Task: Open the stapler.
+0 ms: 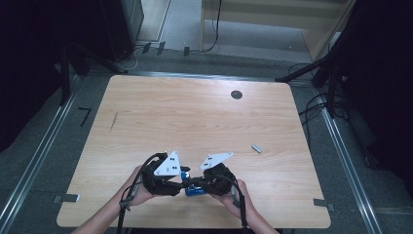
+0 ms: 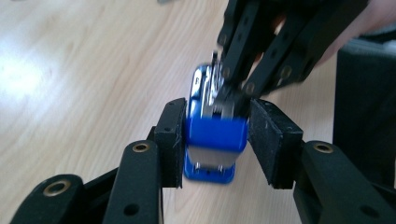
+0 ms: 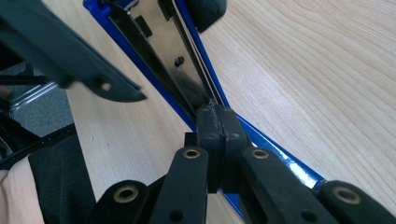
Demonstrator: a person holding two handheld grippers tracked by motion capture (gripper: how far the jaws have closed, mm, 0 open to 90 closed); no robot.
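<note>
A blue stapler (image 1: 194, 189) with a shiny metal top lies near the front edge of the wooden table (image 1: 195, 112). In the left gripper view my left gripper (image 2: 217, 135) straddles the stapler's (image 2: 210, 172) blue rear end. One pad rests against its side and the other stands a sliver off, so the jaws are open. My right gripper (image 2: 224, 91) comes in from the opposite side. In the right gripper view its pads (image 3: 217, 126) are pressed together on the thin end of the stapler's metal strip (image 3: 159, 37). A finger (image 3: 70, 51) of the left gripper crosses the upper left.
A small grey metal piece (image 1: 256, 148) lies on the table to the right of the hands. A dark round hole (image 1: 236, 94) sits near the far edge. Metal brackets (image 1: 65, 198) (image 1: 324, 203) stick out at the table's front corners.
</note>
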